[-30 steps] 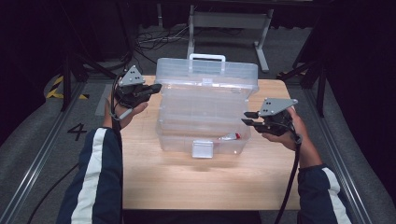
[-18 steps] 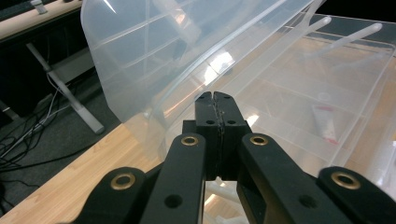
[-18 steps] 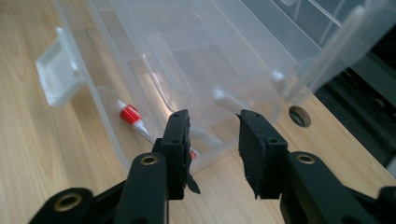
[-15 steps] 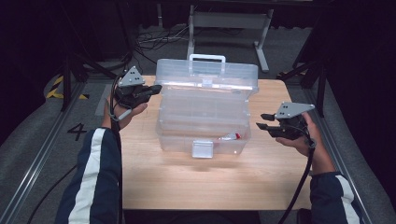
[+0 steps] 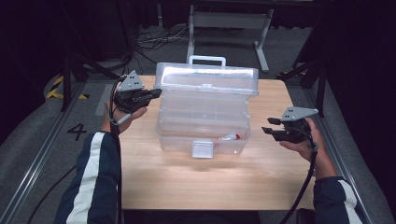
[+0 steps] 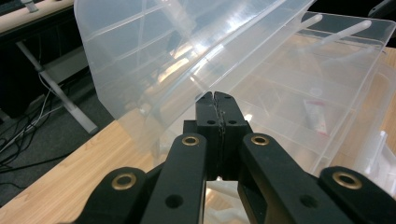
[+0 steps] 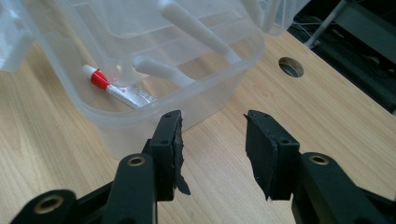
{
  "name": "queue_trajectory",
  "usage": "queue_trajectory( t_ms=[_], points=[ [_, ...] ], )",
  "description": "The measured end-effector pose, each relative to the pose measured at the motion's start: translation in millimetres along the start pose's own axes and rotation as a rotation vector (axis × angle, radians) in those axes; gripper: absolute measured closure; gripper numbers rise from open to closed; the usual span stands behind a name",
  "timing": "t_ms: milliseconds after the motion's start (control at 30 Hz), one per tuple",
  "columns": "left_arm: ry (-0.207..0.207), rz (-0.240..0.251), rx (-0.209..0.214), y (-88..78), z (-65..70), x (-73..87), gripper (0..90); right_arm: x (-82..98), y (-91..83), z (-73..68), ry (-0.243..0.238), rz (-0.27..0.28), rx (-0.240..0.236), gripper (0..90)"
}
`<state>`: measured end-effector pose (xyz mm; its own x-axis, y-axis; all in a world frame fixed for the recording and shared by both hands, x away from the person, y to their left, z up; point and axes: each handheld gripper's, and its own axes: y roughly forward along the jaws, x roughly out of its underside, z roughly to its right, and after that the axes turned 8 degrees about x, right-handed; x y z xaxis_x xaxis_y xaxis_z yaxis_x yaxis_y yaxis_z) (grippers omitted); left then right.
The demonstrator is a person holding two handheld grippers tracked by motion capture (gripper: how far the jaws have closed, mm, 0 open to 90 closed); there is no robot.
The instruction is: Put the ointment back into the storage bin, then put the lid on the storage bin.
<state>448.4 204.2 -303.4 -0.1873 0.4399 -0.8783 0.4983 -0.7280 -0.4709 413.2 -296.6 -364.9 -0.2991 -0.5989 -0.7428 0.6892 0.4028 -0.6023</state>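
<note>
I work in what looks like a recording lab or studio, not a home: my wooden counter [image 5: 196,182] stands on grey carpet, hemmed in by black curtains [image 5: 359,56]. Loose cables [image 5: 154,44] lie on the floor behind it, beside the metal legs of a stand [image 5: 226,21]. Aluminium rails [image 5: 42,154] run along both sides, a painted number 4 [image 5: 77,131] marks the floor at my left, and yellow-and-black hazard tape [image 5: 58,88] shows near it.
</note>
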Motion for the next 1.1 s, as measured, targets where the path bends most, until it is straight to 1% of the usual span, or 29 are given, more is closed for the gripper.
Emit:
queue_trajectory(
  t_ms=[167, 200, 267, 333, 400, 433, 500, 600, 667, 700, 933, 1000, 1100],
  points=[
    [0.007, 0.005, 0.005, -1.4, 3.9, 2.3, 89.9, 0.7, 3.8, -0.1, 0.013, 0.003, 0.012, 54.6],
    [0.010, 0.007, 0.008, -1.7, 5.0, 3.3, 89.9, -2.0, 7.0, -2.3, 0.004, -0.003, 0.025, 54.5],
    [0.015, 0.006, 0.004, -1.4, 6.7, 4.8, 89.9, -3.1, 7.8, -3.5, -0.004, -0.006, 0.026, 54.3],
    [0.020, 0.000, 0.000, -1.1, 8.4, 5.9, 89.8, -4.6, 9.3, -6.4, -0.010, -0.004, 0.009, 54.0],
    [0.027, -0.002, -0.011, -1.2, 9.6, 7.4, 89.9, -4.2, 10.4, -7.5, -0.011, -0.006, 0.006, 53.3],
    [0.025, 0.004, -0.011, -1.3, 10.3, 8.7, 89.8, -4.0, 10.9, -7.4, -0.007, -0.007, 0.006, 52.9],
    [0.022, 0.013, -0.011, -1.1, 11.7, 11.5, 89.9, -4.5, 11.9, -7.4, -0.005, -0.008, 0.016, 52.4],
    [0.025, 0.009, -0.009, -2.1, 14.4, 13.6, 89.9, -5.9, 13.2, -8.7, -0.008, -0.008, 0.013, 50.9],
    [0.023, 0.013, 0.000, -3.3, 16.0, 15.4, 89.8, -6.7, 14.7, -9.4, -0.009, -0.008, 0.013, 50.4],
    [0.027, 0.011, -0.006, -3.6, 16.7, 16.2, 89.8, -6.9, 15.6, -9.6, -0.008, -0.008, 0.009, 50.2],
    [0.030, 0.005, -0.001, -4.1, 23.2, 24.0, 89.9, -8.2, 16.9, -12.4, -0.003, -0.005, 0.002, 47.9],
    [0.035, -0.008, -0.003, -4.6, 25.2, 25.8, 89.9, -8.1, 17.4, -14.1, -0.002, -0.007, -0.003, 47.7],
    [0.035, -0.013, 0.001, -4.5, 26.9, 27.8, 89.9, -7.4, 18.6, -16.1, -0.010, -0.015, -0.005, 47.0]
  ],
)
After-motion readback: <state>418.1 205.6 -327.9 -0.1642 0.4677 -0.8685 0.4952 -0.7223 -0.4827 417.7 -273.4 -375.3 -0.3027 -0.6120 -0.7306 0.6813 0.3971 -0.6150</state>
